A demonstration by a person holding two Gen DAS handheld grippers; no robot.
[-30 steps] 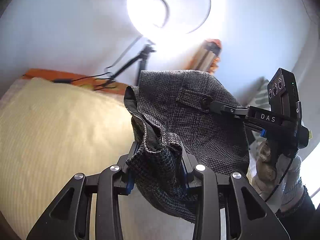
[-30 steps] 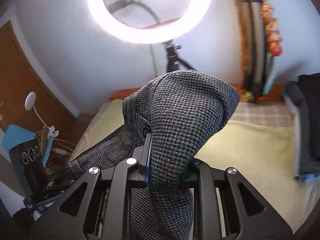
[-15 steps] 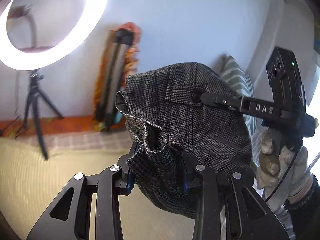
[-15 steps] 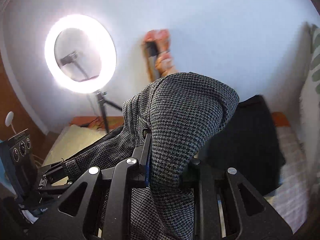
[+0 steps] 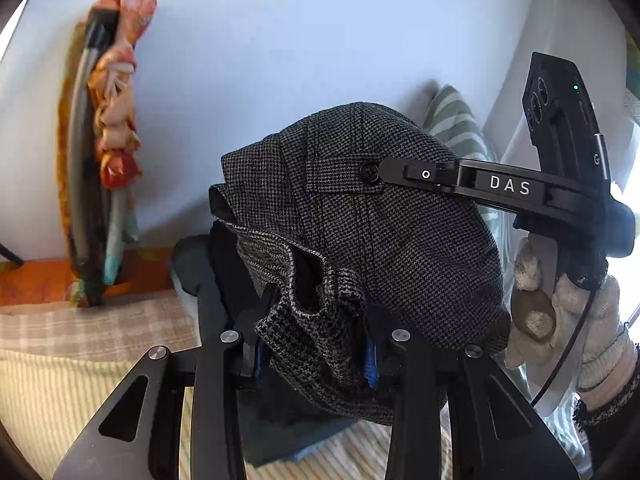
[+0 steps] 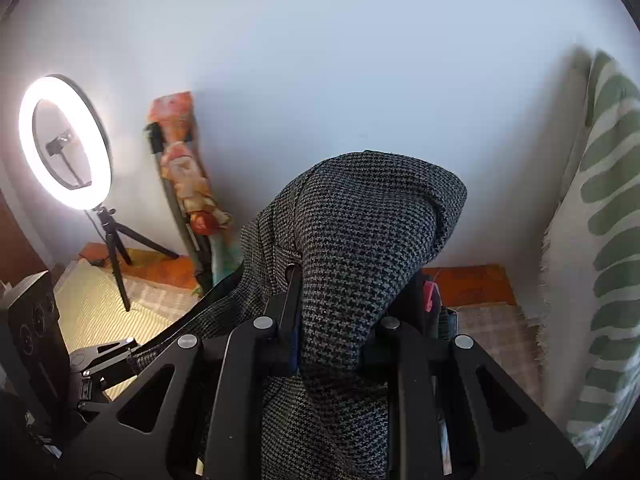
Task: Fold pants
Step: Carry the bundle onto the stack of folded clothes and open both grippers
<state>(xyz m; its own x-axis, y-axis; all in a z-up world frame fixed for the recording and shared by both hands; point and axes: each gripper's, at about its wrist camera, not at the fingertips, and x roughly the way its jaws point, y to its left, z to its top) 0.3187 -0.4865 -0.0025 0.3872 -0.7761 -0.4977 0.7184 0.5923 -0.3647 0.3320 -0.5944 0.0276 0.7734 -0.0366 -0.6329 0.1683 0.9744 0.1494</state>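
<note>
The pants (image 5: 380, 240) are grey houndstooth cloth, held up in the air between both grippers. My left gripper (image 5: 316, 344) is shut on a bunched edge of the waistband. In the left wrist view my right gripper (image 5: 384, 172) reaches in from the right and pinches the cloth by a black button (image 5: 369, 171). In the right wrist view my right gripper (image 6: 336, 320) is shut on the pants (image 6: 360, 264), which drape over its fingers and hide the tips. The left gripper (image 6: 120, 356) shows at lower left, holding the other end.
A lit ring light on a tripod (image 6: 66, 148) stands at the left by the wall. A rolled colourful mat (image 5: 108, 144) leans on the wall. A green striped cushion (image 6: 604, 240) is at the right. Folded dark clothes (image 5: 200, 272) lie on the striped bed cover (image 5: 80, 380) below.
Both grippers have swung to the right with the pants still held. The ring light slid out of the left wrist view, and the dark clothes pile and the cushion came in.
</note>
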